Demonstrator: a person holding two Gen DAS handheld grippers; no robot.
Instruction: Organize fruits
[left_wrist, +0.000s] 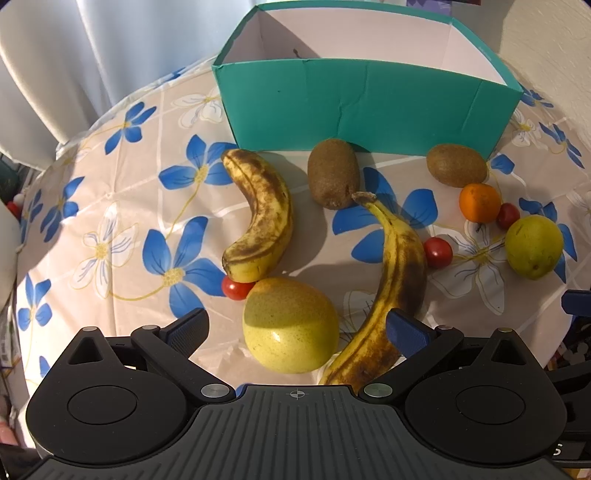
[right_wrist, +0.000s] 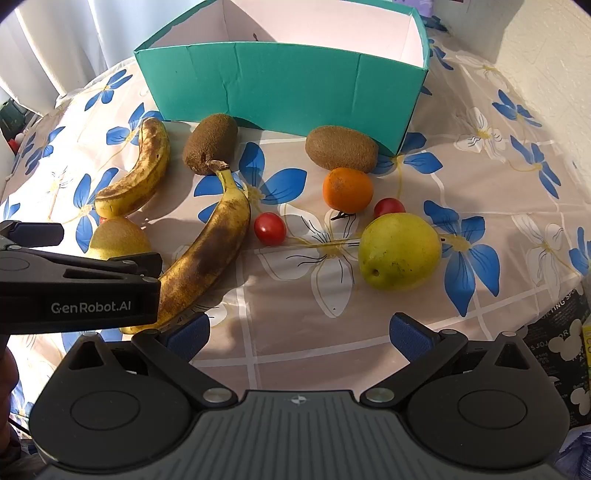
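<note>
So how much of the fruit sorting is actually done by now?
Nothing looks done: the teal box shows no fruit inside. Neither claw holds anything; the left claw is open around a yellow pear, the right claw open over tablecloth. Bananas, kiwis, orange and tomatoes remain.

Both wrist cameras are looking forward and slightly down, low and close over the flowered tablecloth (left_wrist: 110, 206), facing the far teal box (left_wrist: 369, 107). The left is sitting further left; both are sharing the long banana (right_wrist: 210, 251).
</note>
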